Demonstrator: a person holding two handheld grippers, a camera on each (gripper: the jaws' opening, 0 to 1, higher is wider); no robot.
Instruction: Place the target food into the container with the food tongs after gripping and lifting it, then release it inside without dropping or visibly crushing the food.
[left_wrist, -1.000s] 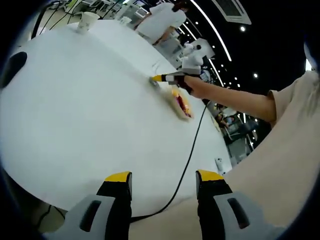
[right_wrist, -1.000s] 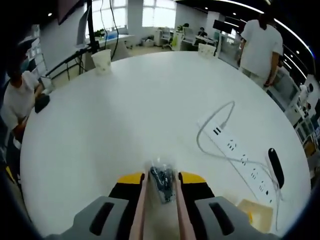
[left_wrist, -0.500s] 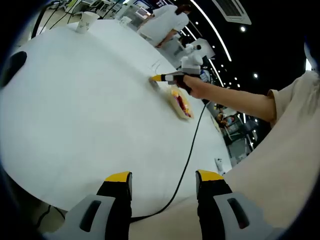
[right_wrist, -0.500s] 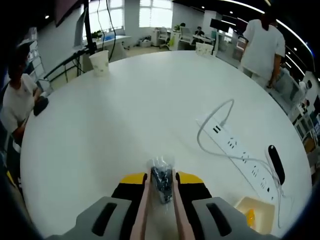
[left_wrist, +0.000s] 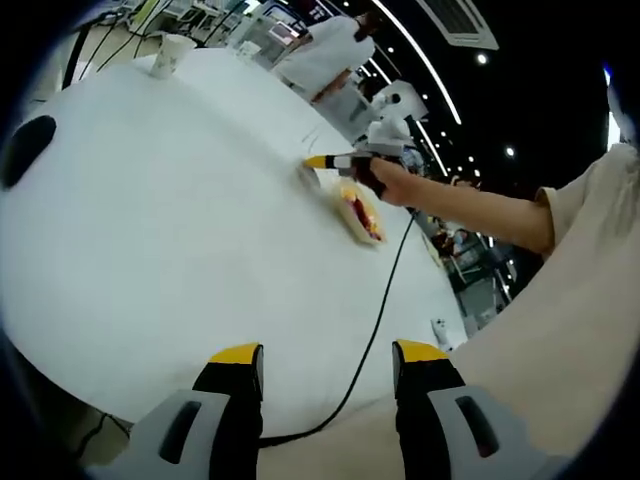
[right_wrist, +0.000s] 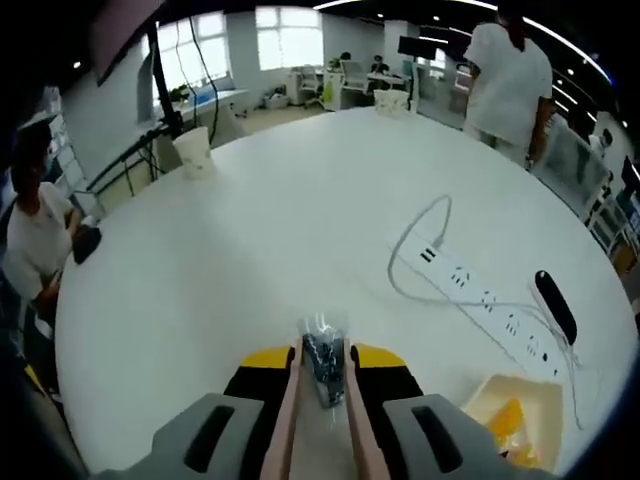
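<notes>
My right gripper (right_wrist: 323, 352) is shut on beige food tongs (right_wrist: 289, 405). The tongs' tips pinch a small dark food piece in clear wrap (right_wrist: 322, 358) just above the white table (right_wrist: 280, 230). A pale yellow container (right_wrist: 512, 415) with orange food in it sits low on the right of the right gripper view. In the left gripper view, a hand holds the right gripper (left_wrist: 313, 161) over the table next to the container (left_wrist: 362, 212), which shows red and yellow food. My left gripper (left_wrist: 325, 365) hangs open near the table's near edge, with nothing in it.
A white power strip (right_wrist: 478, 298) with a looped cable and a black oblong object (right_wrist: 556, 305) lie right of the tongs. A paper cup (right_wrist: 194, 152) stands far left. A black cable (left_wrist: 372, 325) trails off the table. People sit and stand around the table's rim.
The right gripper view has swung so the container shows more fully at lower right. The wrapped food stays pinched in the tongs. The left gripper has barely moved.
</notes>
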